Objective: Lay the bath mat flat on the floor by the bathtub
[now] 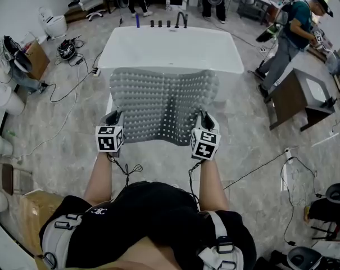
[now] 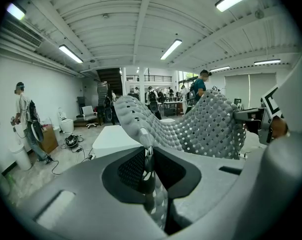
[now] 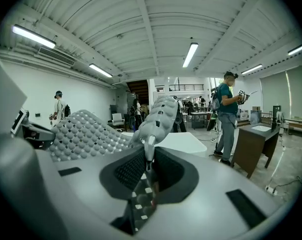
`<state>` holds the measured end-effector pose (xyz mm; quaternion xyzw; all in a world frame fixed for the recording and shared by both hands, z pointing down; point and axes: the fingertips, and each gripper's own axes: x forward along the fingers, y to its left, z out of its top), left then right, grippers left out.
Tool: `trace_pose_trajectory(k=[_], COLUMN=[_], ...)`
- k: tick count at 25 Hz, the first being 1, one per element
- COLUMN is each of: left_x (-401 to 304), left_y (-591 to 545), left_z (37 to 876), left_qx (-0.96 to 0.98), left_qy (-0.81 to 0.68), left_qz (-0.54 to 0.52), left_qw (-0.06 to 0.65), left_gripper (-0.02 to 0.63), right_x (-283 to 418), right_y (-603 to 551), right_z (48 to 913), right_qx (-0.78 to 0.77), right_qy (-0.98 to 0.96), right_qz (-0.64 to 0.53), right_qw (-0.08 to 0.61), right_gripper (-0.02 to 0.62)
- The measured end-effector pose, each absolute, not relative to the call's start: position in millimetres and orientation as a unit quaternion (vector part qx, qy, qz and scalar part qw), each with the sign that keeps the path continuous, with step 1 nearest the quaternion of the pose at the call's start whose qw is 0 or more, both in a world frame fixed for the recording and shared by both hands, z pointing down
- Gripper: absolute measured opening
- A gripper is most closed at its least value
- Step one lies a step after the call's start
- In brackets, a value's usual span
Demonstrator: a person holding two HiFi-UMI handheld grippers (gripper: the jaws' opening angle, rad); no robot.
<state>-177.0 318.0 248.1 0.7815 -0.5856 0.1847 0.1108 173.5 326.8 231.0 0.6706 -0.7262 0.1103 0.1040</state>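
A grey bath mat [image 1: 161, 106] with rows of round bumps and small holes hangs spread out in the air, between me and the white bathtub [image 1: 171, 49]. My left gripper [image 1: 113, 120] is shut on the mat's near left corner, my right gripper [image 1: 205, 122] on its near right corner. In the left gripper view the mat [image 2: 190, 126] rises from the pinched jaws [image 2: 147, 156] and sags toward the other gripper. The right gripper view shows the mat's edge [image 3: 158, 116] clamped between the jaws [image 3: 150, 156]. The mat's far edge droops over the tub's near side.
The floor is pale marble tile with black cables [image 1: 74, 89] trailing at the left and right. A dark wooden vanity [image 1: 298, 97] stands right of the tub, beside it a person in a teal shirt [image 1: 290, 35]. Toilets [image 1: 51, 22] and boxes line the left side.
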Motion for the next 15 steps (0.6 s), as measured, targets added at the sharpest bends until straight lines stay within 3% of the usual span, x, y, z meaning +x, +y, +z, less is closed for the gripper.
trace_pose_trajectory(k=[15], left_x=[-230], left_y=[311], left_z=[271], left_qx=[0.787], left_qy=[-0.579], left_qz=[0.162], left_qw=[0.134], left_gripper=[0.054], right_x=[135], right_y=[331], right_z=[246], right_qx=[0.685], right_qy=[-0.708], right_qz=[0.113], right_qw=[0.133], right_gripper=[0.051])
